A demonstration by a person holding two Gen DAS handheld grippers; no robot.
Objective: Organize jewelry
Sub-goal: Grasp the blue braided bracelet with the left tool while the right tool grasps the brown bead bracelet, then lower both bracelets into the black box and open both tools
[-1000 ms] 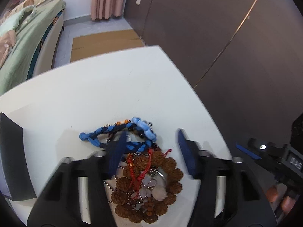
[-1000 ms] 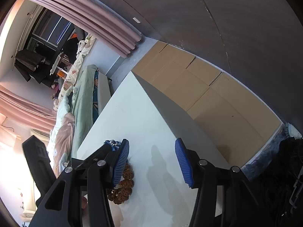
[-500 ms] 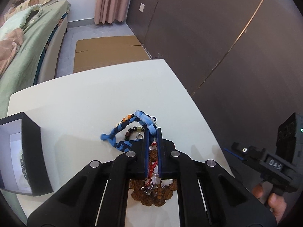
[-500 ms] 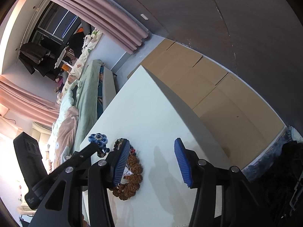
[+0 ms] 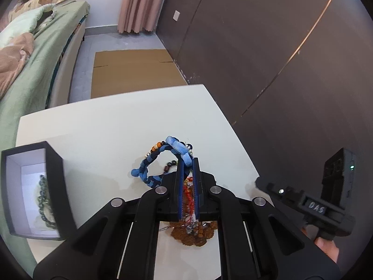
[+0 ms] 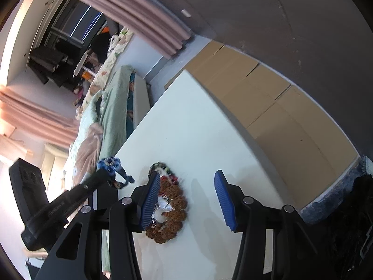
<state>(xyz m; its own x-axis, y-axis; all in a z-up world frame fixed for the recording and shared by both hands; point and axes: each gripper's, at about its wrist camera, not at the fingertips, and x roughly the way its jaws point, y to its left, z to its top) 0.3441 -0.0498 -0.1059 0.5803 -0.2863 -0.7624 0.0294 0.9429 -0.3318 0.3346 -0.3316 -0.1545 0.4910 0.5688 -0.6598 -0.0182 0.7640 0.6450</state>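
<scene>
One piece at least already lies in the open black box (image 5: pixel 56 186) at the left edge of the white desk (image 5: pixel 105 135): a dark green bead bracelet (image 5: pixel 43 200) against its pale lining. Most of the jewelry is still out on the desk, so by my reading the sorting is early. The brown seed-bead bracelet (image 6: pixel 172 210) lies flat with a silvery chain and a red cord tangled over it. The blue braided bracelet (image 5: pixel 160 161) is up off the desk, pinched in the narrow jaws of the left gripper (image 5: pixel 188 186); the right wrist view shows it hanging clear. The right gripper (image 6: pixel 186 200) hovers over the brown pile, jaws half-wide, holding nothing. Left to do: box the blue piece, then the tangle.
</scene>
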